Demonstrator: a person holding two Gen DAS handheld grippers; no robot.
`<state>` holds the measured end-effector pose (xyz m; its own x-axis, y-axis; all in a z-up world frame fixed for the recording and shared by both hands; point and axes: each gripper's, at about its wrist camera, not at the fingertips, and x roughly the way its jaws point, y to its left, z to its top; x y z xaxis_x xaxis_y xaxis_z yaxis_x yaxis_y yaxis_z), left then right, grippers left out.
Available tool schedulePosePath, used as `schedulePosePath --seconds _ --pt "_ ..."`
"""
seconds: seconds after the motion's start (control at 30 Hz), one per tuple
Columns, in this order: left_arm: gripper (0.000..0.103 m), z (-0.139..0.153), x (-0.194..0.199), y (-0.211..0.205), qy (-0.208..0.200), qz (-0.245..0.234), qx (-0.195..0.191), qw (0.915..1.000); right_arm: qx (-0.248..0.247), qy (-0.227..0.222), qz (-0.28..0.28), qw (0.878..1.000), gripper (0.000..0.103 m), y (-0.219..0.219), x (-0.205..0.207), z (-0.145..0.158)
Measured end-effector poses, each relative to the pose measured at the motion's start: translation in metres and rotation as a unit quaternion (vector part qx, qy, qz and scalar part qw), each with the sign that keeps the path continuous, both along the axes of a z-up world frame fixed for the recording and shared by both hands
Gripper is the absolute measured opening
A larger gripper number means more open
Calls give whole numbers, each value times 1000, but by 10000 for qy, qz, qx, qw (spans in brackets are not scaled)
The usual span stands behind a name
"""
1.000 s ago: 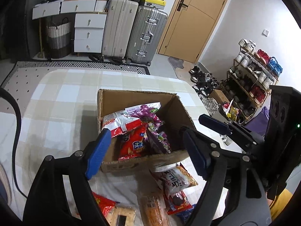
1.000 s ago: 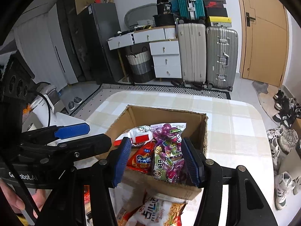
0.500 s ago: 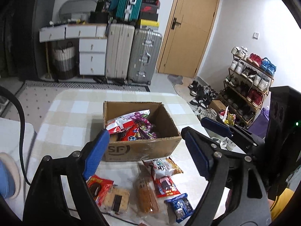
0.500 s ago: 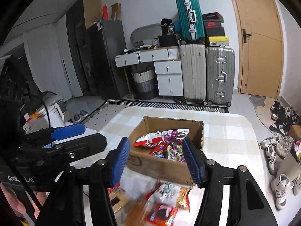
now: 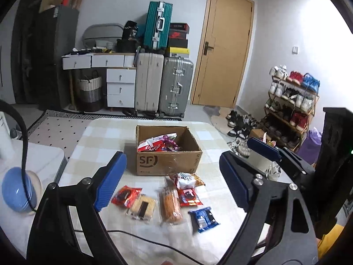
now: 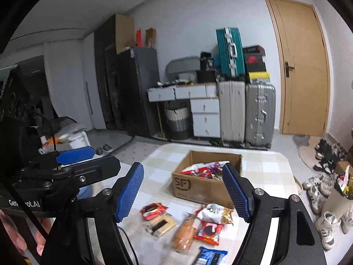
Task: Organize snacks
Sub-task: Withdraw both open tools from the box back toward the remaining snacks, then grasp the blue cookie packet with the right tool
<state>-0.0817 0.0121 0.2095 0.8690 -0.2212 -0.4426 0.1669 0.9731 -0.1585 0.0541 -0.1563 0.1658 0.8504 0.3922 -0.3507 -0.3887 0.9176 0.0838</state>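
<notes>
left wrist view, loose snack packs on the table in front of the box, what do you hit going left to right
red pack → pale cracker pack → long orange biscuit pack → blue pack. The two packs stacked nearest the cardboard box overlap the orange one's span, so they are left out.

We see a brown cardboard box (image 5: 168, 162), matt and a bit rough. Below it lie shiny plastic snack packets (image 5: 189, 196) on a soft checked cloth (image 5: 99, 137).

Both wrist cameras look forward and slightly down, from well back, across the tabletop (image 5: 92, 137). They share the box (image 5: 167, 162) (image 6: 205, 187), the loose snacks and the far wall.
</notes>
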Motion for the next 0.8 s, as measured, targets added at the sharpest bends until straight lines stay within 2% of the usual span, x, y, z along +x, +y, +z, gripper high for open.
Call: schedulePosePath --seconds 0.07,0.13,0.17,0.27,0.43,0.5,0.63,0.8 --pt "87 1 -26 4 -44 45 -52 10000 25 -110 12 9999 81 1 -19 0" --pt "92 0 -53 9 -183 106 -40 9998 81 -199 19 9998 86 2 -36 -3" --pt "103 -2 -63 13 -250 189 -33 9995 110 -230 55 9997 89 3 -44 -5" --pt "102 -14 -89 23 -335 159 -190 9991 36 -281 90 9996 94 8 -67 -21" --pt "102 -43 -121 50 -311 130 -596 9977 0 -243 100 9997 94 9 -94 -57" --pt "102 -59 -118 58 -338 154 -589 9976 -13 -228 89 9997 96 6 -96 -68" --pt "102 -96 -91 65 -202 192 -245 9993 -88 -133 119 9998 101 -1 -87 -95" --pt "102 -141 -50 59 -37 78 -128 9999 -311 410 -60 9987 101 -11 -61 -139"
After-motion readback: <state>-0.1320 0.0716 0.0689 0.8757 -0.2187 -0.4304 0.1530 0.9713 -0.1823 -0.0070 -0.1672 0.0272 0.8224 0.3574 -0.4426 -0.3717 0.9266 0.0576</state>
